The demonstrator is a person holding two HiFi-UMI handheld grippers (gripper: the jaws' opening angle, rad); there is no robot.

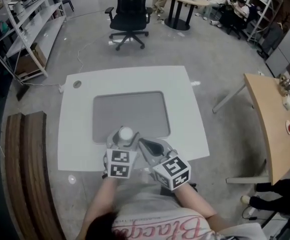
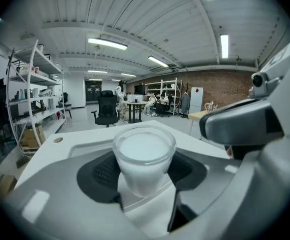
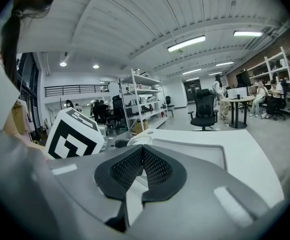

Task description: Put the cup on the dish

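A small white cup point(image 1: 126, 133) stands upright between the jaws of my left gripper point(image 1: 125, 138), over the near edge of the grey mat point(image 1: 129, 111). In the left gripper view the cup point(image 2: 143, 156) fills the gap and both dark pads point(image 2: 102, 171) press on its sides. My right gripper point(image 1: 143, 145) sits just to the right of it, jaws shut with nothing between them; its pads point(image 3: 129, 166) meet in the right gripper view point(image 3: 142, 154). There the cup's rim point(image 3: 137, 140) shows just beyond the jaws. No dish shows in any view.
The mat lies on a white table point(image 1: 79, 134) with a round grommet point(image 1: 77, 84) at its far left. A wooden bench point(image 1: 27, 164) stands to the left, a curved wooden table point(image 1: 272, 129) to the right, an office chair point(image 1: 129, 14) and shelves point(image 1: 32, 24) beyond.
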